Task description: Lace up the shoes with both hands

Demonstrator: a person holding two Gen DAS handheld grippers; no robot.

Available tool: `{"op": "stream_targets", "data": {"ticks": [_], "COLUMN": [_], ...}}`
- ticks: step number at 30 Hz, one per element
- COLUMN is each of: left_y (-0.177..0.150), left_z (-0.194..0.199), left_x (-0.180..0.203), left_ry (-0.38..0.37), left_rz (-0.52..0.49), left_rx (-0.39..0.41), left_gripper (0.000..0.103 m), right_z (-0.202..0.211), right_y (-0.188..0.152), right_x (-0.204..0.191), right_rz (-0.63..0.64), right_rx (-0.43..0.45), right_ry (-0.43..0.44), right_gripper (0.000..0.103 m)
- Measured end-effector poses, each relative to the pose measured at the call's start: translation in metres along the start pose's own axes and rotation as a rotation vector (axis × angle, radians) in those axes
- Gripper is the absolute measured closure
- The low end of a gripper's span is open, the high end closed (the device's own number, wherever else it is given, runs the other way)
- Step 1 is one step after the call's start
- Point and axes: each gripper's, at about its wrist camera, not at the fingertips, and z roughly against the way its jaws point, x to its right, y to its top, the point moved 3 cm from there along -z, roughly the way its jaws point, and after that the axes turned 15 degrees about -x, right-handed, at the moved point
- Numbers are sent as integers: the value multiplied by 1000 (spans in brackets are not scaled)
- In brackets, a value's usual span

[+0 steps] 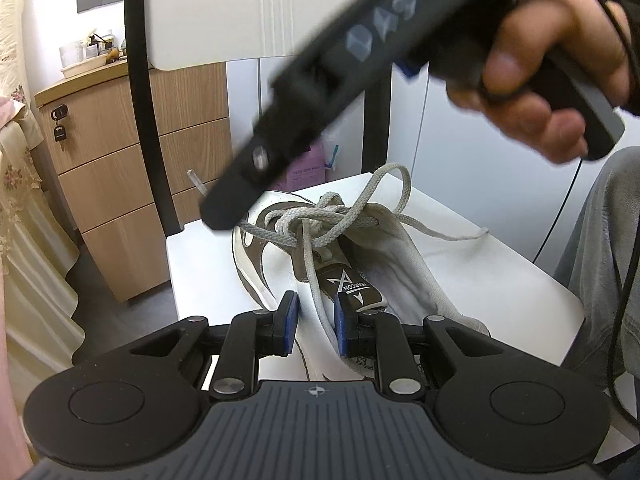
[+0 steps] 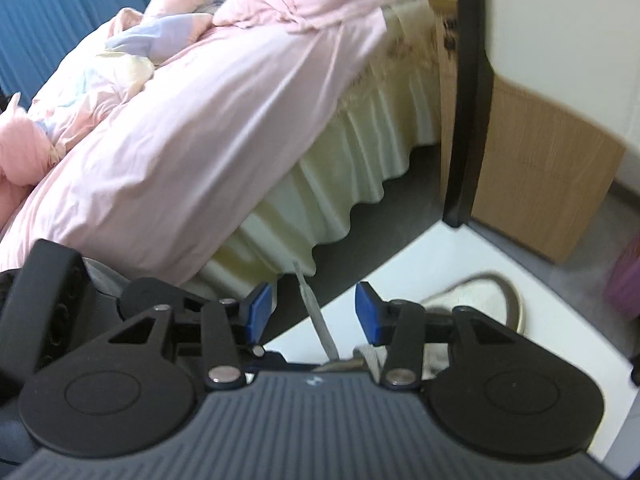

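Observation:
A white and brown sneaker (image 1: 276, 256) lies on a white chair seat (image 1: 460, 272), its grey laces (image 1: 320, 222) crossed in a loose knot with a loop standing up. One lace strand (image 1: 316, 288) runs from the knot down between my left gripper's (image 1: 316, 320) blue pads, with a gap on both sides, so it is open. A hand (image 1: 540, 80) holds my right gripper (image 1: 218, 212) over the shoe's toe. In the right wrist view my right gripper (image 2: 314, 312) is open. A lace end (image 2: 310, 300) rises between its pads, touching neither.
A wooden drawer cabinet (image 1: 120, 184) stands left of the chair, whose black frame (image 1: 140, 80) rises behind the seat. A bed with a pink duvet (image 2: 200, 120) lies further left. A grey-trousered knee (image 1: 604, 240) sits at the right, with a pink bag (image 1: 306, 168) behind the chair.

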Motion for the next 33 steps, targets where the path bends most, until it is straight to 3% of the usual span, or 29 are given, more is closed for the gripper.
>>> {"op": "stream_targets", "data": {"ticks": [4,7,15,20,23,26,30,31,32,33], "left_y": [1,1,4,6,6,7,7,7,7,8], "left_z": [-1,-2,-3,-3,-4,-4,-4,-4,-5,-5], "left_x": [-1,0,1,4,3,5,7,7,7,7], "left_ry": [-4,-1,1,5,8,9,9,9,10,11], "left_rz": [-1,-3,-20,-27,-29,-31,-34,-32,-31,-30], "left_rx": [-3,-3,-8,-10,-14,-19,-21,-21,-21,-22], "left_gripper": [82,82,82,82,82,82,82,82,82,82], "right_z": [-17,-25,31,75,86,79,54,51,48,46], "right_y": [-8,-11,14,46,65,76,78,78,76,75], "right_x": [-1,-4,-23,-50,-68,-82,-87,-85,-83,-81], "right_rz": [12,25,0,61,107,166,196,192,187,186], "right_rx": [-10,7,272,399,420,378,293,280,267,261], "right_ry": [-42,-43,22,53,73,53,-27,-38,-38,-53], "right_gripper": [59,100,100,100,100,100,98,91,68,53]}}
